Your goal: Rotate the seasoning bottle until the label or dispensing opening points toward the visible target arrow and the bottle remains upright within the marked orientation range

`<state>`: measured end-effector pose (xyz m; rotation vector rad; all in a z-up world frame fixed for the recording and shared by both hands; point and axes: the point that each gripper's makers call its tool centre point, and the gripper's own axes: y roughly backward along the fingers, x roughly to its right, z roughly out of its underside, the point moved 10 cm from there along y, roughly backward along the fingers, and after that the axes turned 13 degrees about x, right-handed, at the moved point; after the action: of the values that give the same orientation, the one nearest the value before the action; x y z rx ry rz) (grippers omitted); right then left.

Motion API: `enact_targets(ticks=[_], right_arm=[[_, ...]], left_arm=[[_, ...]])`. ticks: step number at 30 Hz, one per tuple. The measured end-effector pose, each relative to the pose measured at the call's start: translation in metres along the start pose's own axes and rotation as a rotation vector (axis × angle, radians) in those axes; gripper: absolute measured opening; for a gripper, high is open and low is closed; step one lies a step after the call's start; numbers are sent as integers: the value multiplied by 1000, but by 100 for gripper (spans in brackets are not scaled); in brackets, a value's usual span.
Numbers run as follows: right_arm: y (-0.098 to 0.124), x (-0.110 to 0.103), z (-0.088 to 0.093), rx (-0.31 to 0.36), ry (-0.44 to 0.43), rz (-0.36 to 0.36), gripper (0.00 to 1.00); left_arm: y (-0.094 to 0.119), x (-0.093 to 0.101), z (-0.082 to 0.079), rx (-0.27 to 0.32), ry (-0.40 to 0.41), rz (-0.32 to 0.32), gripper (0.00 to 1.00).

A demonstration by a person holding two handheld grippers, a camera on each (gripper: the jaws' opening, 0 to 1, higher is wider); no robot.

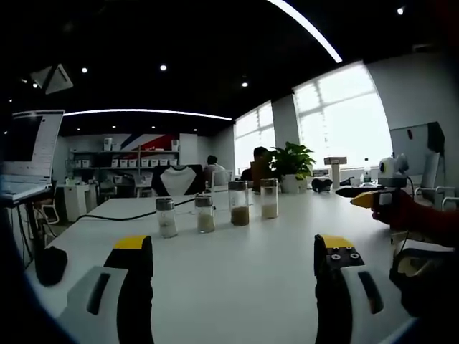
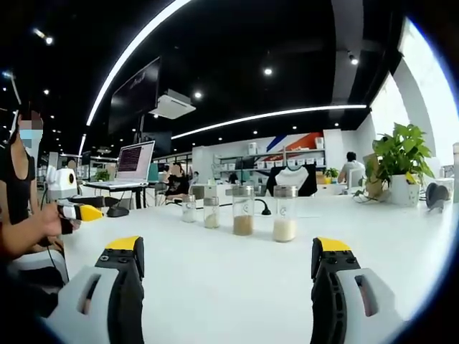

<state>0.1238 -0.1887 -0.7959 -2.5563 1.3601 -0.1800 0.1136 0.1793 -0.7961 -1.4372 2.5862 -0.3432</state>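
Several clear seasoning bottles with silver caps stand upright in a row on the white table (image 1: 237, 287). In the left gripper view two short ones (image 1: 166, 217) (image 1: 205, 213) sit left of a taller bottle with brown powder (image 1: 239, 204) and one with pale powder (image 1: 269, 198). The right gripper view has the brown bottle (image 2: 243, 212) beside the pale one (image 2: 285, 213), with the short ones (image 2: 211, 211) further left. My left gripper (image 1: 233, 244) is open, well short of the row and holding nothing. My right gripper (image 2: 227, 245) is open too, also short of the bottles.
A yellow-tipped gripper (image 1: 367, 199) in a person's hand enters from the right, and one (image 2: 84, 212) enters from the left. A laptop (image 2: 135, 161) stands at the table's far side, a potted plant (image 2: 401, 154) at the other. A black cable (image 1: 115, 213) runs behind the bottles.
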Motion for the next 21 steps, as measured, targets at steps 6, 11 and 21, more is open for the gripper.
enact_targets(ticks=[6, 11, 21], right_arm=[[0, 1, 1, -5, -2, 6, 99], [0, 1, 1, -12, -3, 8, 99], [-2, -3, 4, -21, -8, -1, 99]], left_arm=[[-1, 1, 1, -3, -1, 1, 98], [-1, 0, 2, -4, 2, -2, 98], [-2, 1, 5, -8, 9, 1, 97]])
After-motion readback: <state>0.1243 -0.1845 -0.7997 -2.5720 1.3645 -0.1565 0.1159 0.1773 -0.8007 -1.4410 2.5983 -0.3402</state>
